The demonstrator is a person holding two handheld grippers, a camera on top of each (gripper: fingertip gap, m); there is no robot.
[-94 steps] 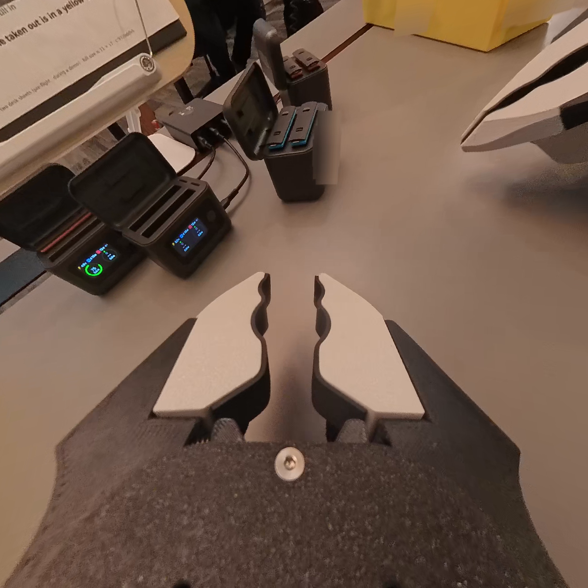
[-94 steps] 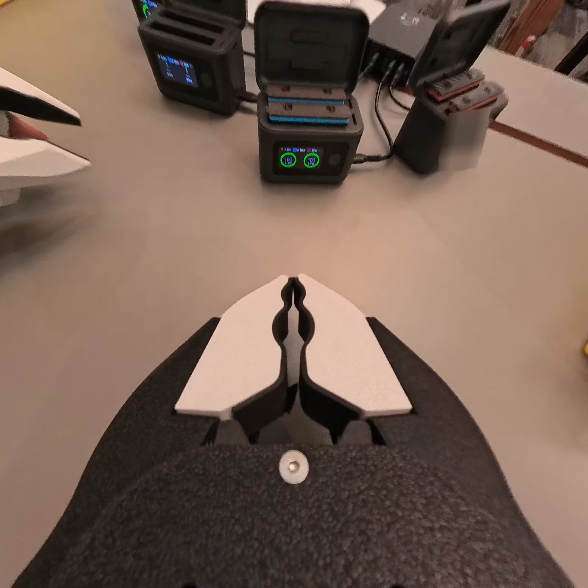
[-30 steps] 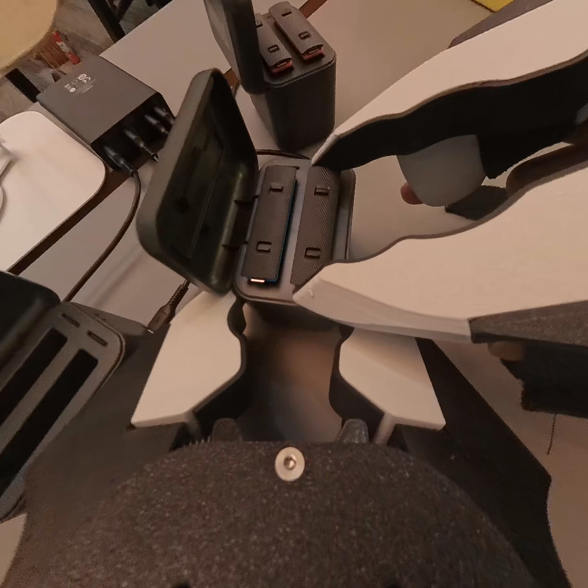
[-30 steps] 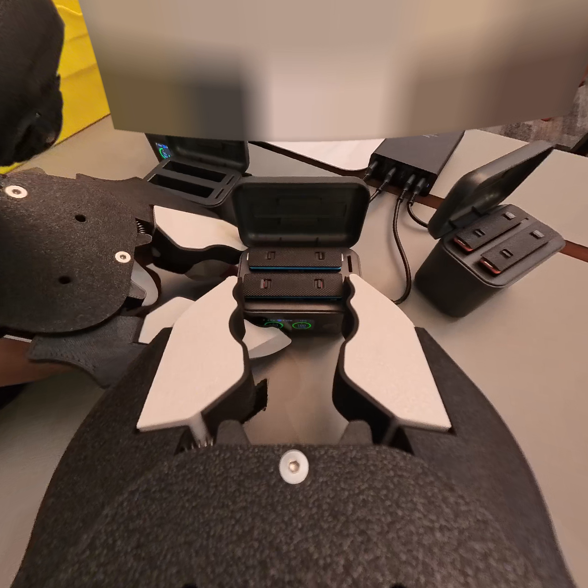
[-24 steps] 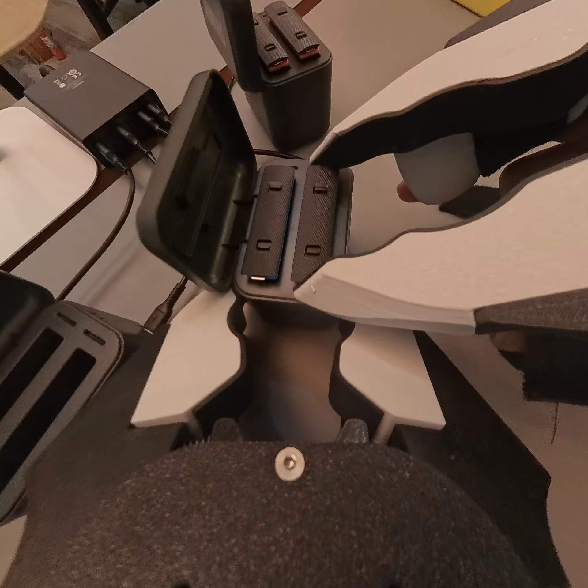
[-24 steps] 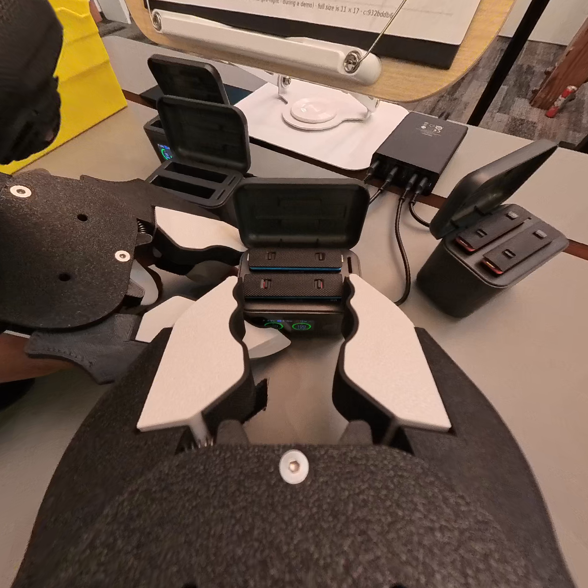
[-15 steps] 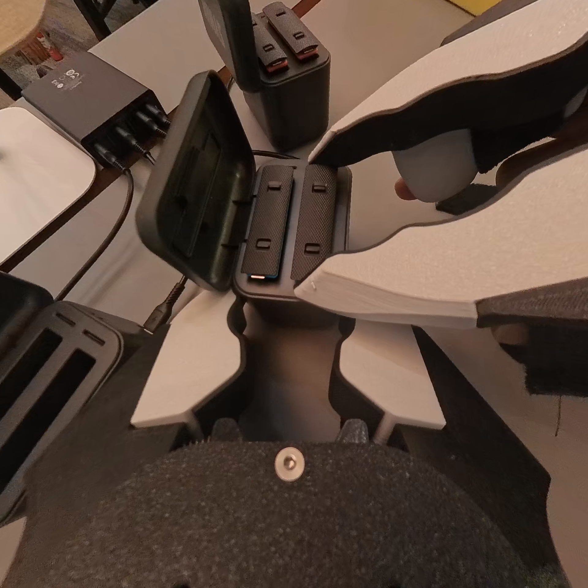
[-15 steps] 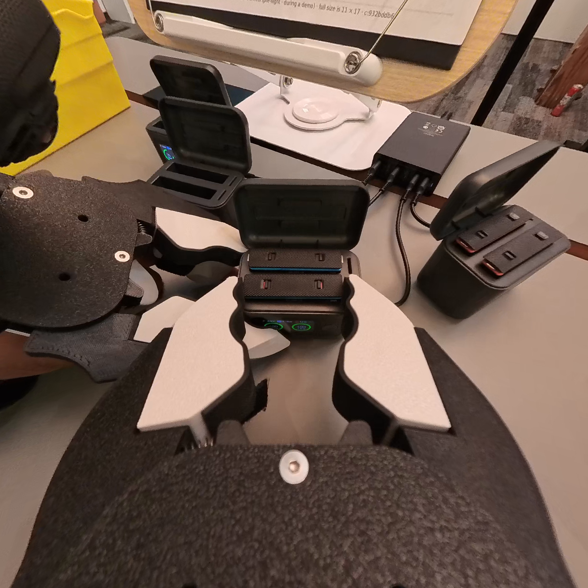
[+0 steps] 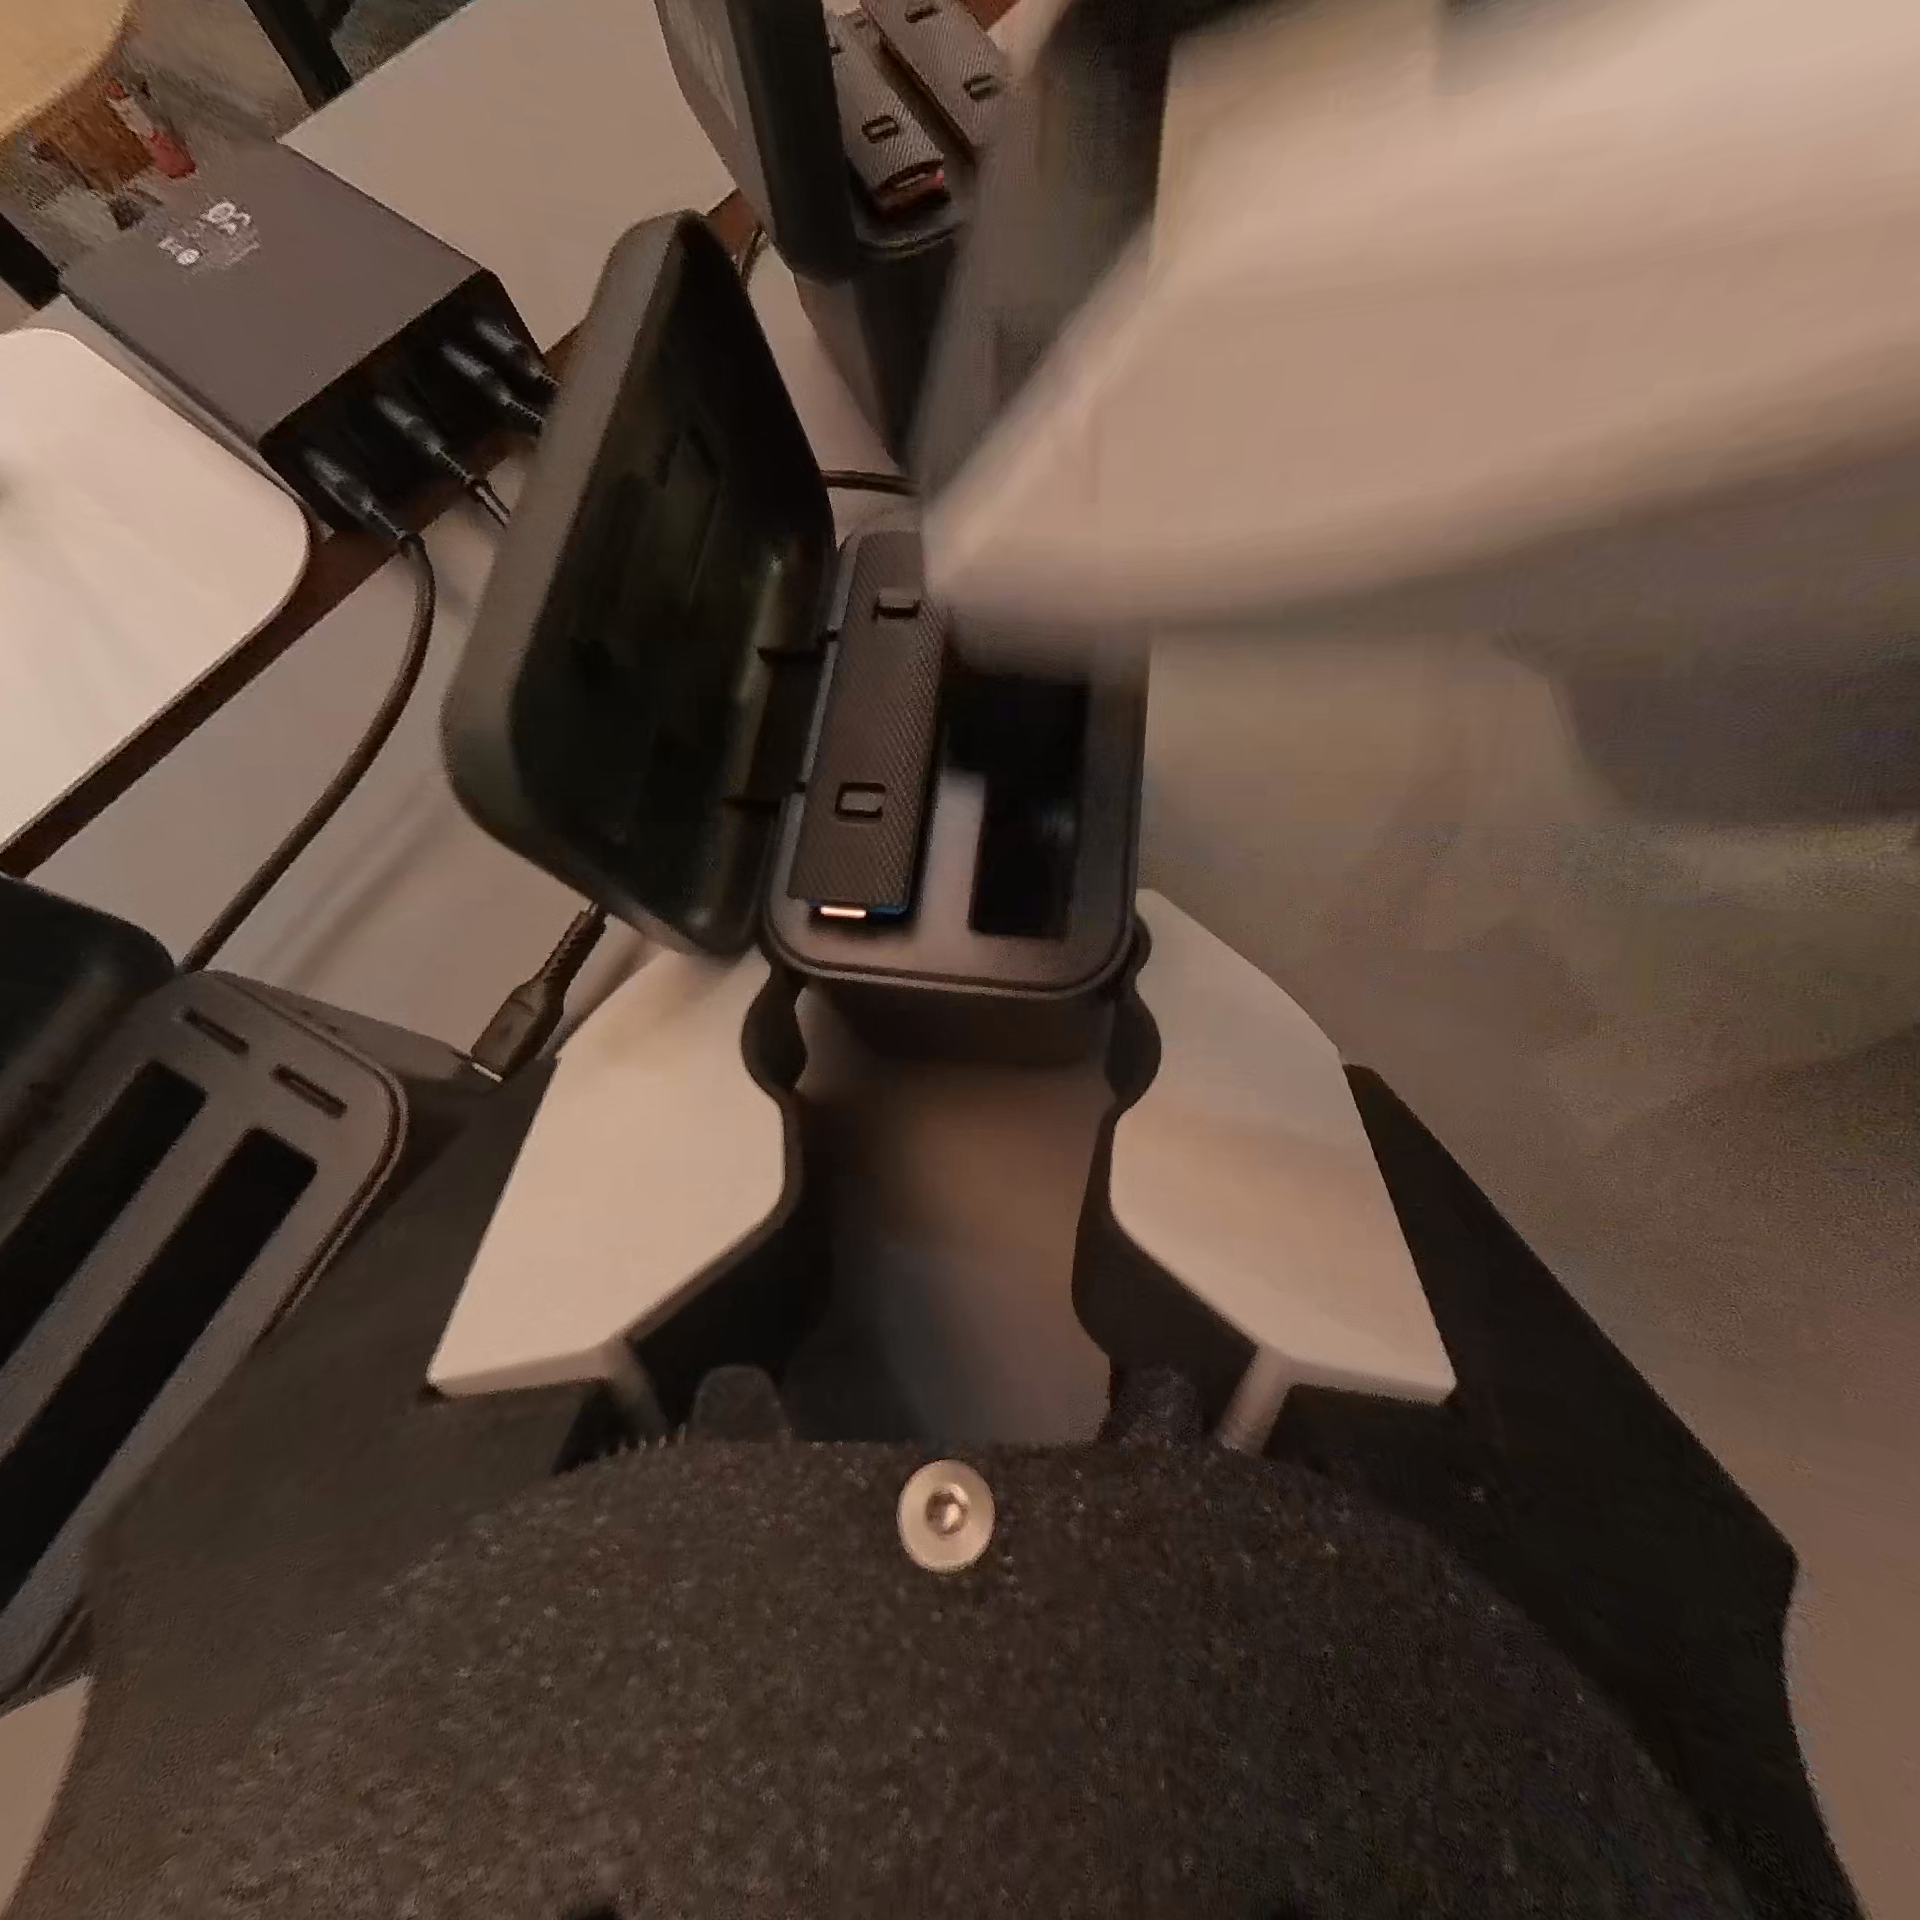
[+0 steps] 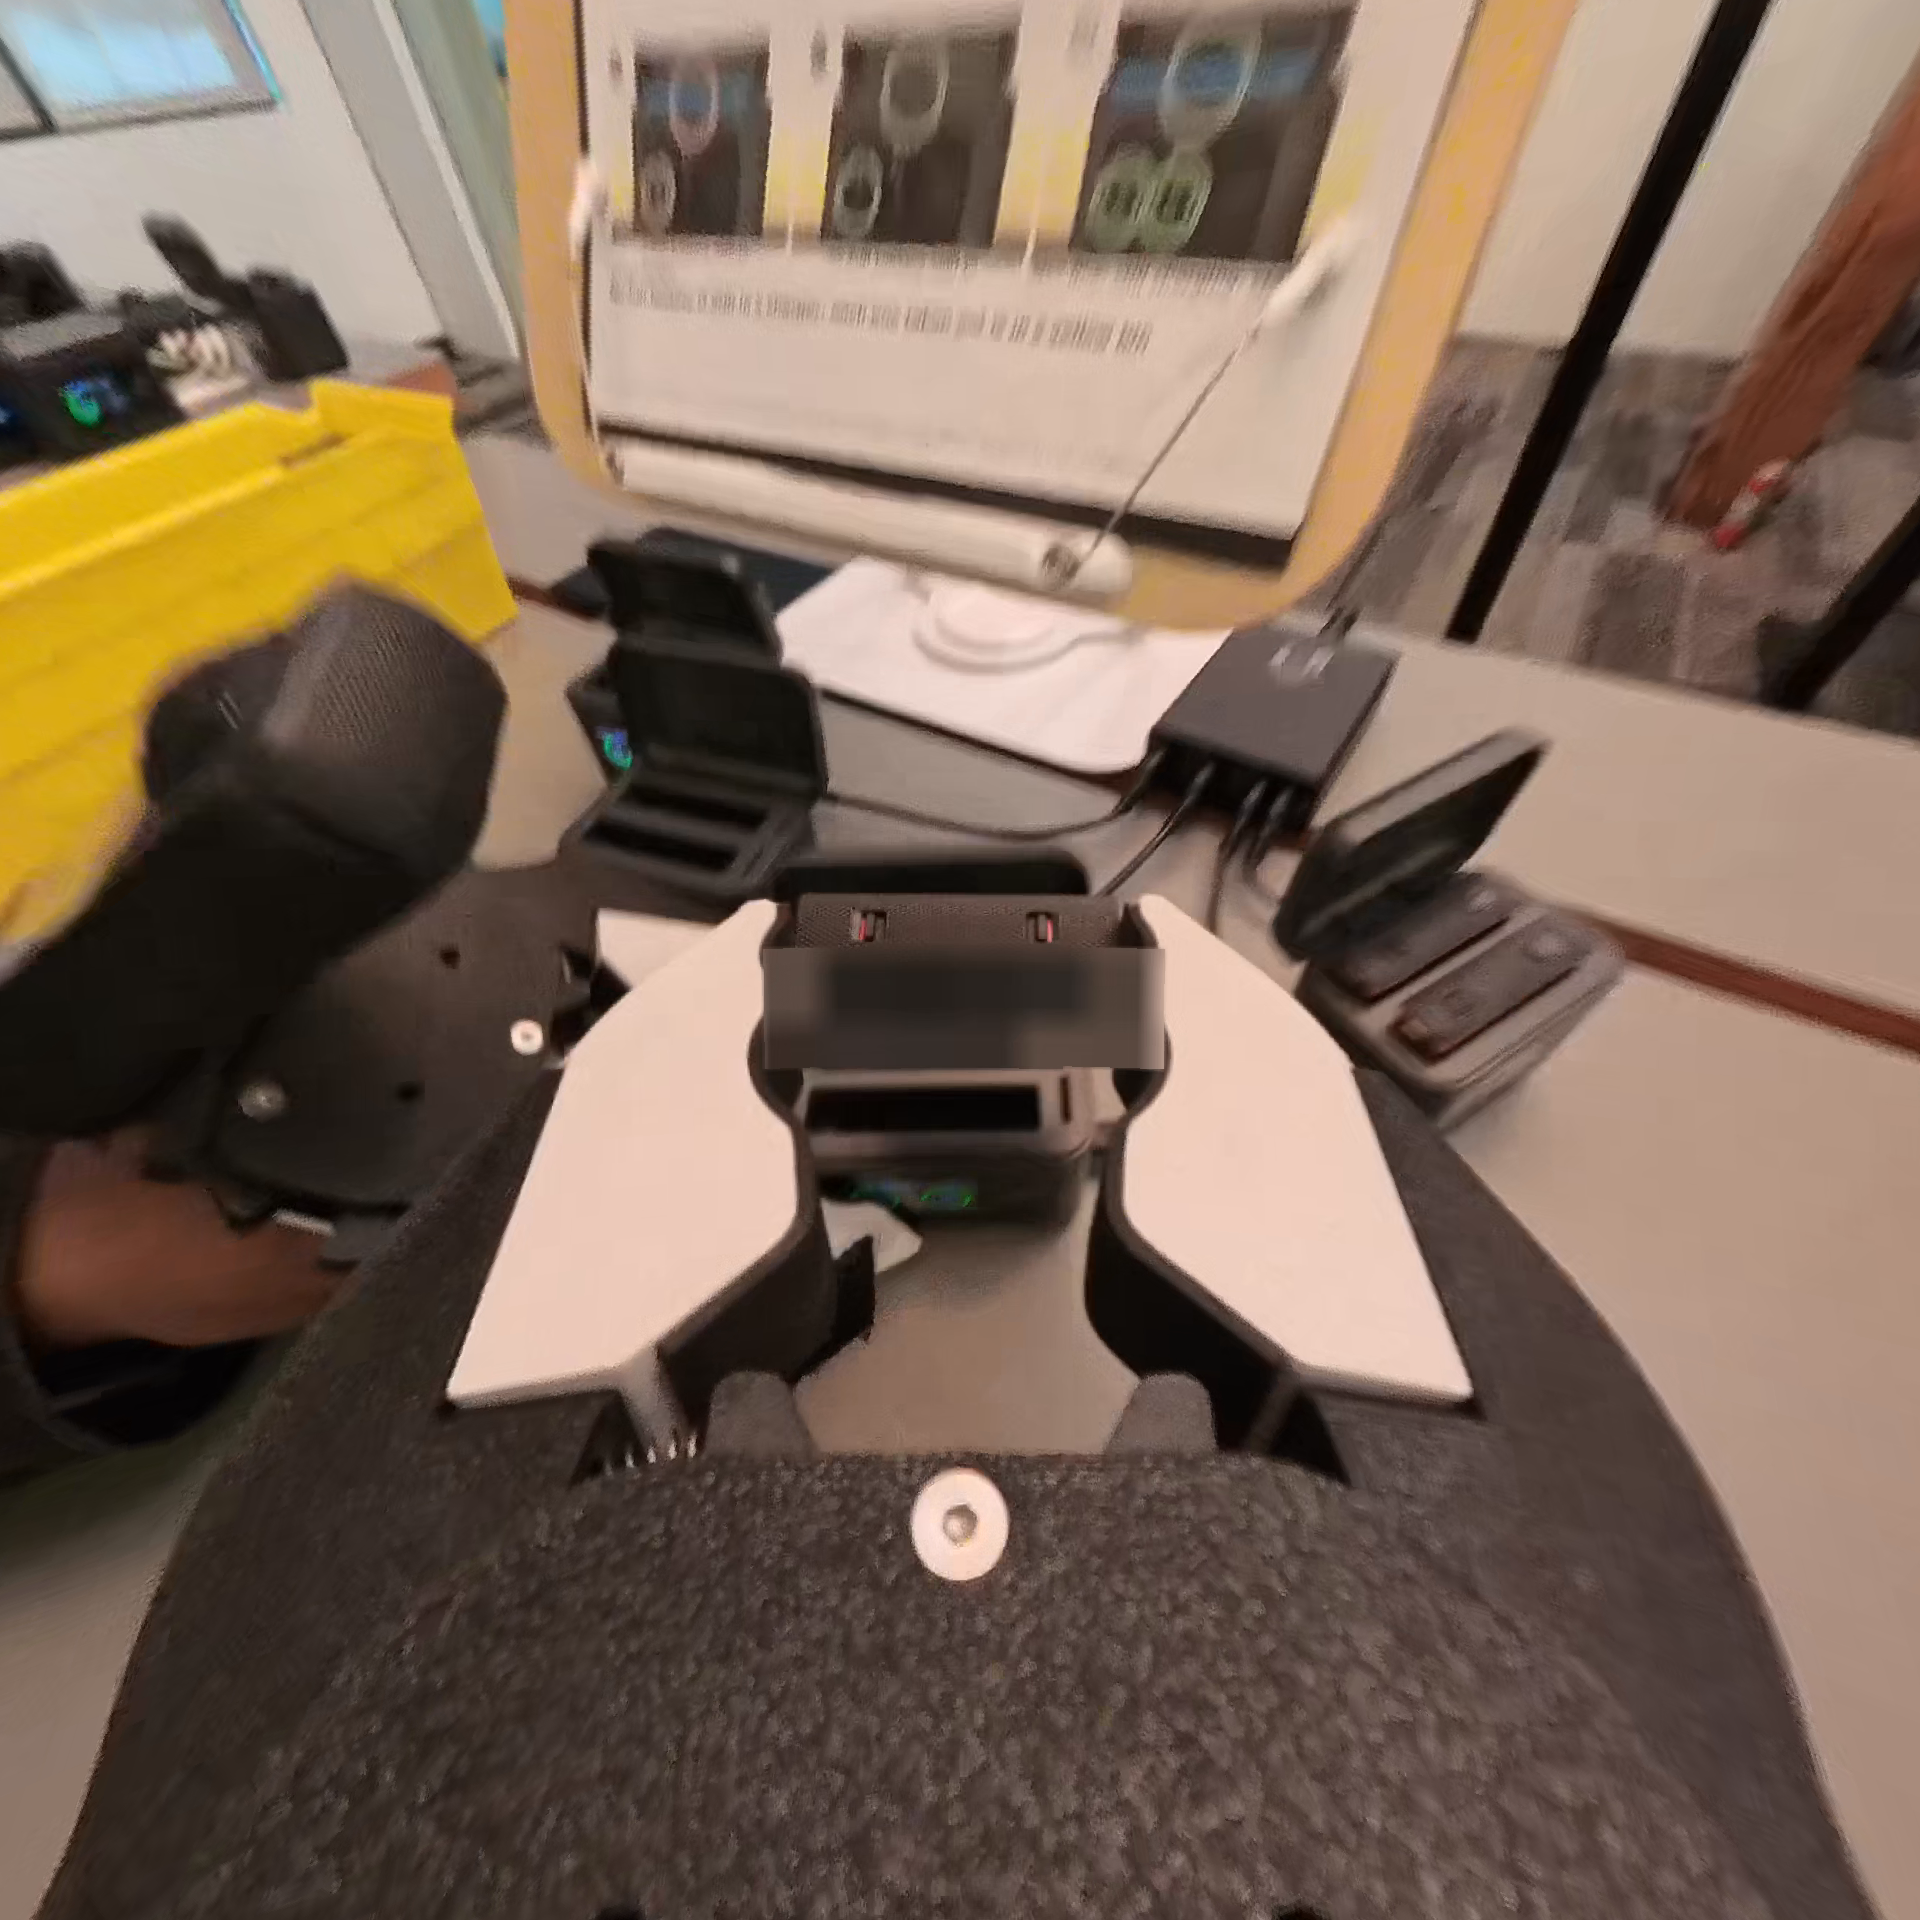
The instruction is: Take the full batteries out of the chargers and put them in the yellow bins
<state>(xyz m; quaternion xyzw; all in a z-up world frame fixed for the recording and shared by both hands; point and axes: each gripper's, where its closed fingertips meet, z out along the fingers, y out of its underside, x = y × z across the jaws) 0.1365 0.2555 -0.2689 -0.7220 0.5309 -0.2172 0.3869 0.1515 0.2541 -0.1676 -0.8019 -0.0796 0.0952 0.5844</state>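
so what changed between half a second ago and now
The right gripper has pulled the front battery up out of the charger and is shut on it above the now empty slot. The left gripper still clamps the charger's body, the rear battery stays seated, and the lid stays open.

The charger (image 9: 940, 977) is matte black, its screen (image 10: 914, 1193) glowing green and blue. The battery (image 10: 956, 982) above it is black with a woven texture and two red tabs; the one left in the charger (image 9: 862, 748) shows an orange-and-blue end. Both grippers' fingers (image 10: 644, 1174) are white on speckled black bodies. Left of the charger, the bin (image 10: 208, 520) is bright yellow.
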